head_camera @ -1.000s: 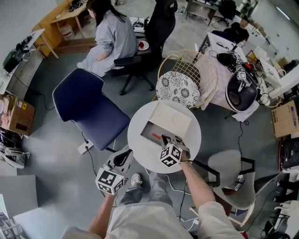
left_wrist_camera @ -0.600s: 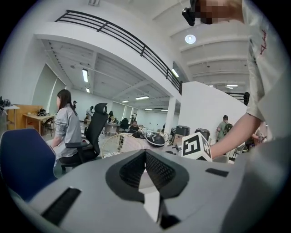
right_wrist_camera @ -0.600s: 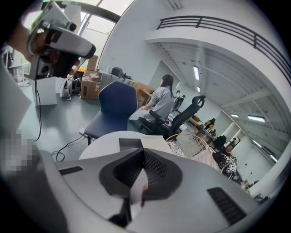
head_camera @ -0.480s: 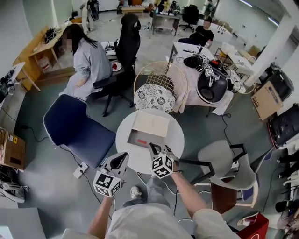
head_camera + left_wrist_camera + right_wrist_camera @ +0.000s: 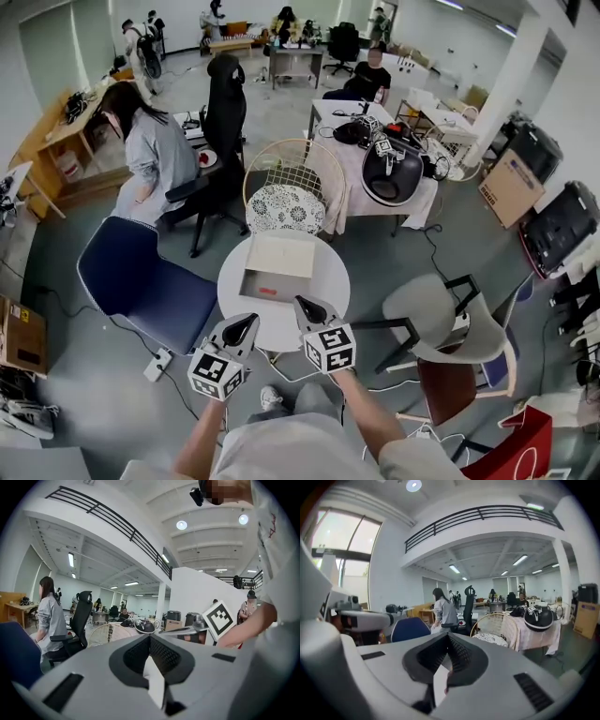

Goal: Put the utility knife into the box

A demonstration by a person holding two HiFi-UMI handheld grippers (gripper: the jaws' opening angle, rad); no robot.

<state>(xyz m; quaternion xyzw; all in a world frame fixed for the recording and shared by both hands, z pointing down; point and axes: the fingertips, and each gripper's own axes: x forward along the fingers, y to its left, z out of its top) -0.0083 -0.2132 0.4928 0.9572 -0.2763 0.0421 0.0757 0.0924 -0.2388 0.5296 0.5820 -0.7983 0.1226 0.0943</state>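
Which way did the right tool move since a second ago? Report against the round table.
Yes: the right tool withdrew from the box to the round table's near edge, towards the person.

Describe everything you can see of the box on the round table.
The box looks like pale cardboard, flat and rectangular, lying open on the round white table. Its lighter lid half lies toward the wicker chair; the greyer tray half is nearer the person. A small red thing, probably the utility knife, lies in the tray.

No writing or numbers can be read anywhere.
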